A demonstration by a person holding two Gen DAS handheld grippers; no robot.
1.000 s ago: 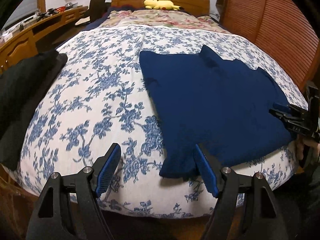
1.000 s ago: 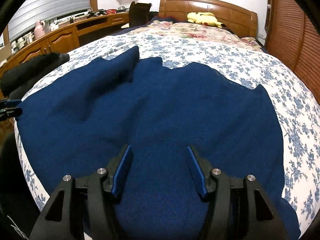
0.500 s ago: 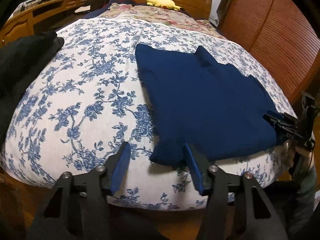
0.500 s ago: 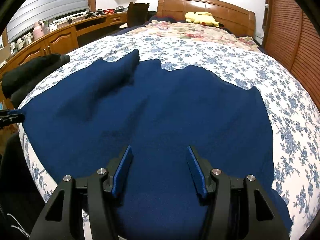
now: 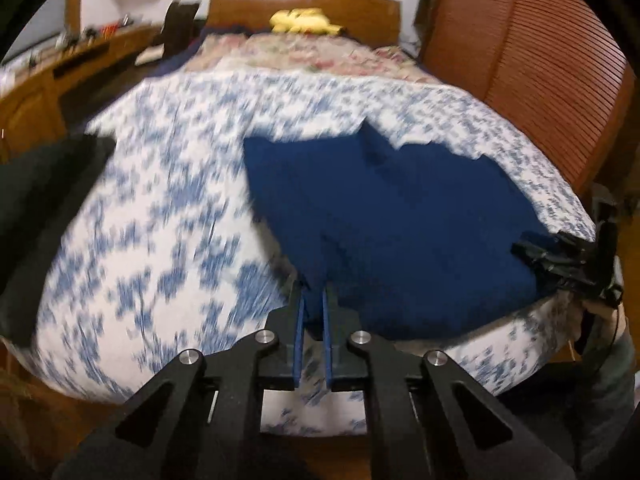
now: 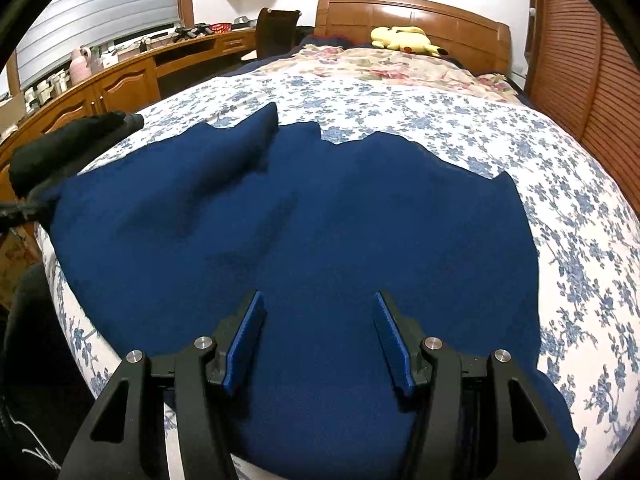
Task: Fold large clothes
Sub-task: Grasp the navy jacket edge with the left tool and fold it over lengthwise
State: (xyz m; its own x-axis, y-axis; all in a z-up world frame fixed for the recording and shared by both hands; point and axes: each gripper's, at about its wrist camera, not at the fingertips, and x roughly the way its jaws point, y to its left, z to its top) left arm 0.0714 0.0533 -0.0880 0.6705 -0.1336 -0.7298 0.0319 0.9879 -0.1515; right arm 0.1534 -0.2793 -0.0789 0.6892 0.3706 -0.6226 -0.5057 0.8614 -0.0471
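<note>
Left wrist view, left gripper (image 5: 314, 294): jaws have just been closing and now pinch the near corner of the navy garment (image 5: 400, 216), presumably to carry that hem over for a fold.
Right gripper (image 6: 318, 340): jaws apart above the near hem, gripping nothing; probably poised to take the other corner.
Garment position: spread flat on the floral bed (image 6: 480, 120), so edges stay reachable.
Beyond: black clothing (image 6: 68, 140) at the bed's left edge; yellow plush toy (image 6: 404, 40) by the headboard.

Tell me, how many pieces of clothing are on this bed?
2. A navy garment spread over the near end, and a black garment bunched at the bed's left edge. Others could be hidden out of frame.
</note>
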